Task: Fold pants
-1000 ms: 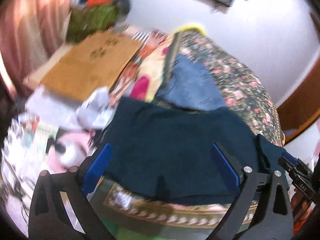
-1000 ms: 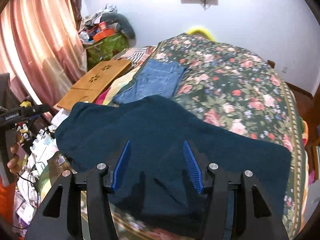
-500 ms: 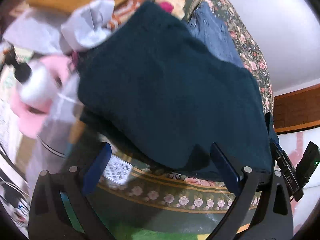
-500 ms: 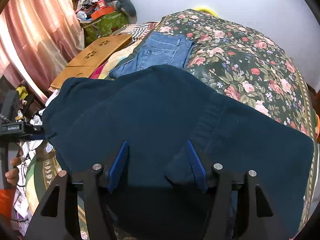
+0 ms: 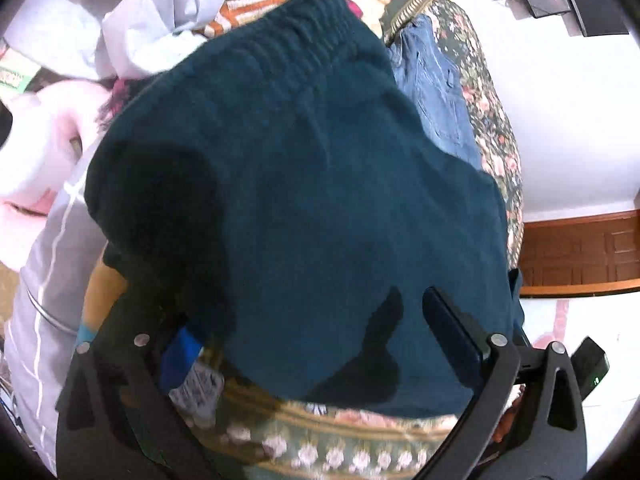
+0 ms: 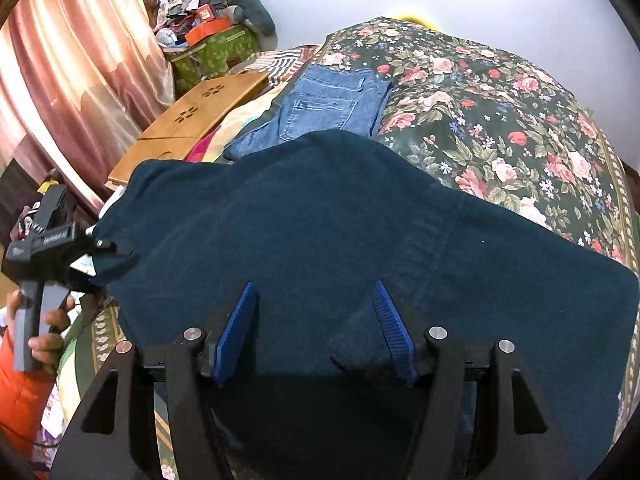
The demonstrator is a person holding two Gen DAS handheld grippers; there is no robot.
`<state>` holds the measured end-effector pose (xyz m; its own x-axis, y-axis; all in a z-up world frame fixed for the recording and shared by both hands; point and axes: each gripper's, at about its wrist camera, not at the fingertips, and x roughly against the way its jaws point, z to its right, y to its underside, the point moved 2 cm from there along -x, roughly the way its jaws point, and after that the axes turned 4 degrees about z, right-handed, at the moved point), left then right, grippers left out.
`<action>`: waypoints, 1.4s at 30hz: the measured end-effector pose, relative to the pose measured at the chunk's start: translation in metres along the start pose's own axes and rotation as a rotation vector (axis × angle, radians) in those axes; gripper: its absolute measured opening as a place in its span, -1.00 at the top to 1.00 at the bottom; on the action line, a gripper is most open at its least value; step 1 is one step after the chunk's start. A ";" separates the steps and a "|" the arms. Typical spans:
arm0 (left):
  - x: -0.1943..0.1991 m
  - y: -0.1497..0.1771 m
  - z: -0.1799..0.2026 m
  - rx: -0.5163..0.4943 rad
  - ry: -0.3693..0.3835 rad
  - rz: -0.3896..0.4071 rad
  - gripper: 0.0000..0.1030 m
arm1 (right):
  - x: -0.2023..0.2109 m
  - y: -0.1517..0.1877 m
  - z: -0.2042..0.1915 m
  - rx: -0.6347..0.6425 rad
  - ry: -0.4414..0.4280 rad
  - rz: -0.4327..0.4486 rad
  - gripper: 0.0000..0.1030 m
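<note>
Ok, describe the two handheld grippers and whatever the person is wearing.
Both are black plastic frames with silver pivot screws and ribbed blue finger pads. The left gripper has a grey pistol handle and small white lettering. An orange sleeve shows beneath it.

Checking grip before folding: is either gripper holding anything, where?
Nothing held: left gripper and right gripper stand open over the pants' edge; the right has just been opening.

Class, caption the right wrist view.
Open right gripper over dark teal pants spread on a floral bedspread.

Near the left gripper point(image 5: 316, 340), one blue pad point(image 5: 182, 350) is partly hidden under the dark teal pants point(image 5: 300, 184).
</note>
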<state>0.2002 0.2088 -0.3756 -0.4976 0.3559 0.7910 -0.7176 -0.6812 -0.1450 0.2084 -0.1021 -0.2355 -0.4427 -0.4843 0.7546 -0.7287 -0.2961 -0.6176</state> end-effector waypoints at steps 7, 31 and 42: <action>0.012 -0.008 0.018 -0.087 -0.121 0.107 0.39 | 0.005 -0.001 0.003 -0.022 -0.010 0.012 -0.13; 0.116 0.062 0.320 -0.822 -0.048 0.544 0.58 | 0.132 0.057 0.139 -0.311 0.158 0.171 -0.13; 0.012 0.163 0.445 -1.054 0.122 0.297 0.63 | 0.141 0.120 0.165 -0.363 0.213 0.114 -0.13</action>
<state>0.2948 -0.1828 -0.1253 -0.7226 0.3683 0.5850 -0.5882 0.1170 -0.8002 0.1449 -0.3418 -0.2400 -0.6011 -0.3051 0.7386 -0.7886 0.0764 -0.6102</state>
